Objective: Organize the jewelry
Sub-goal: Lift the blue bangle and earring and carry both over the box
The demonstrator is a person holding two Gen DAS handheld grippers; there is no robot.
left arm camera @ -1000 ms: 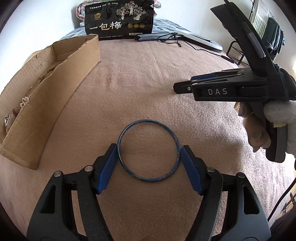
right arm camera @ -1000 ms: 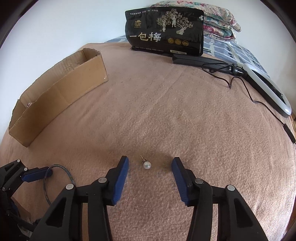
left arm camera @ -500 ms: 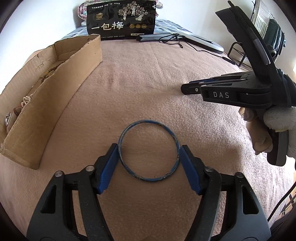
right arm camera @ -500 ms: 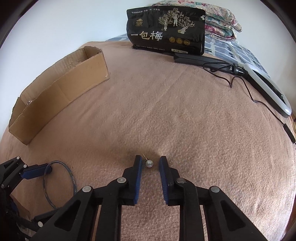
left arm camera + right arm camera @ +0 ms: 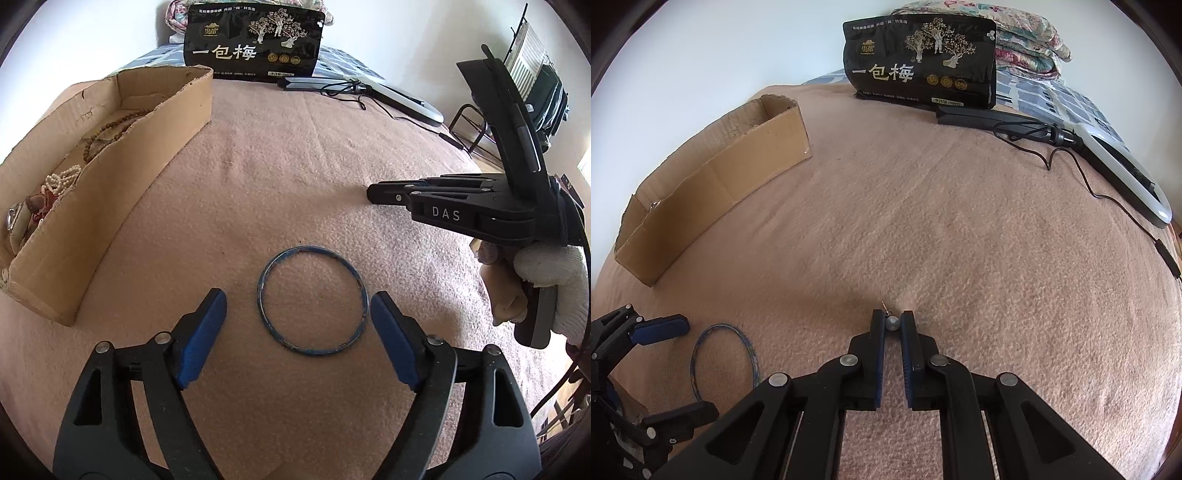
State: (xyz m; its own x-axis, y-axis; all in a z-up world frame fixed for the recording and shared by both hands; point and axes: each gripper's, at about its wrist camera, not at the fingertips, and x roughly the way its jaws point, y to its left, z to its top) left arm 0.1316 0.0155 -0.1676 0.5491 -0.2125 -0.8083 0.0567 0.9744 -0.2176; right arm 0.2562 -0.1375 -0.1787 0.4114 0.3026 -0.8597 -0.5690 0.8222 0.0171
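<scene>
Tongs in the right hand (image 5: 892,321) had just closed on a small pearl stud earring (image 5: 891,323), which sat pinched between the blue pads (image 5: 879,354) at their very tips, its pin pointing up and away over the pink blanket (image 5: 960,240) on the bed. The left tongs (image 5: 297,317) had just been opening and stood wide, a pad on either side of a thin blue bangle (image 5: 313,300) that lay flat on the blanket, touching neither pad. In the left wrist view a gloved hand (image 5: 532,273) gripped the handle of the right tongs at the right edge. A long cardboard box (image 5: 122,173) lay well apart to the left, with bead strands (image 5: 107,129) and a pearl necklace (image 5: 61,181) inside. At the far end of the bed stood a black snack bag (image 5: 919,62), a ring light (image 5: 1123,173) with its cable beside it, and folded quilts (image 5: 1027,37) behind.
</scene>
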